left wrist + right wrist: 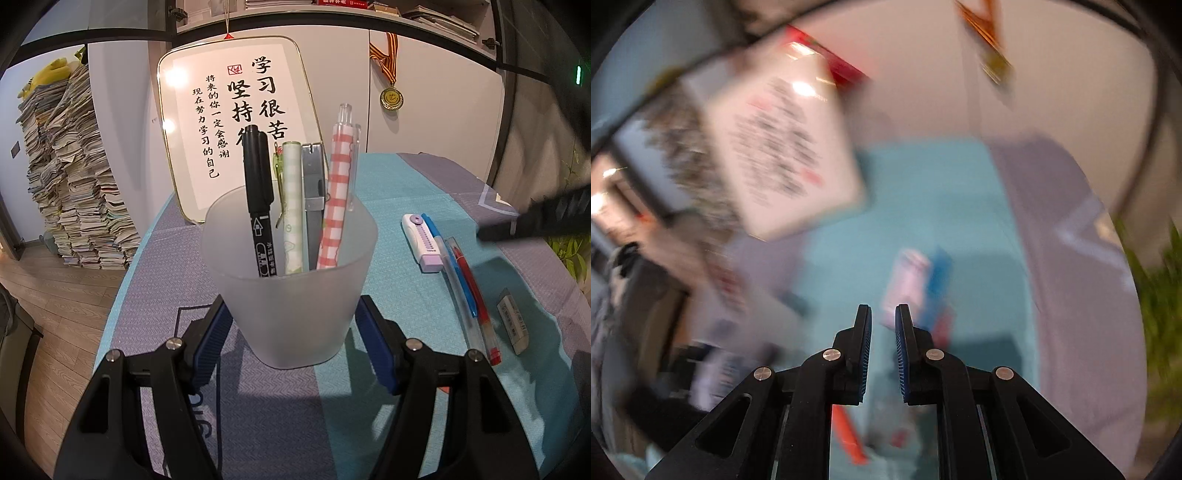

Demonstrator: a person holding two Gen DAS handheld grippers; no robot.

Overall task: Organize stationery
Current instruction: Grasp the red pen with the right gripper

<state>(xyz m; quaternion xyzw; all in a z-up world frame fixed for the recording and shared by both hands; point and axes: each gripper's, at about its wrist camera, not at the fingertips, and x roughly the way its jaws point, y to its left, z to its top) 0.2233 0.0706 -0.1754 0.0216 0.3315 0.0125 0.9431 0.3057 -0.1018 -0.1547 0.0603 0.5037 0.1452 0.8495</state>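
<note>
My left gripper (291, 310) is shut on a frosted plastic cup (291, 295), its blue pads pressing both sides near the base. Upright in the cup are a black marker (258, 206), a green pen (293, 206), a grey utility knife (312, 192) and a pink checked pen (338, 195). Right of the cup, on the cloth, lie a white-and-purple correction tape (423, 240), a blue pen (448, 266), a red pen (476, 306) and an eraser (513, 321). My right gripper (883, 308) is shut and holds nothing, hovering over the blurred correction tape (905, 284) and blue pen (938, 280).
A framed sign with calligraphy (240, 122) leans against the white cabinet behind the cup. A medal (391, 98) hangs on the cabinet. A tall stack of papers (74, 177) stands on the floor at left. A green plant (572, 251) is beyond the table's right edge.
</note>
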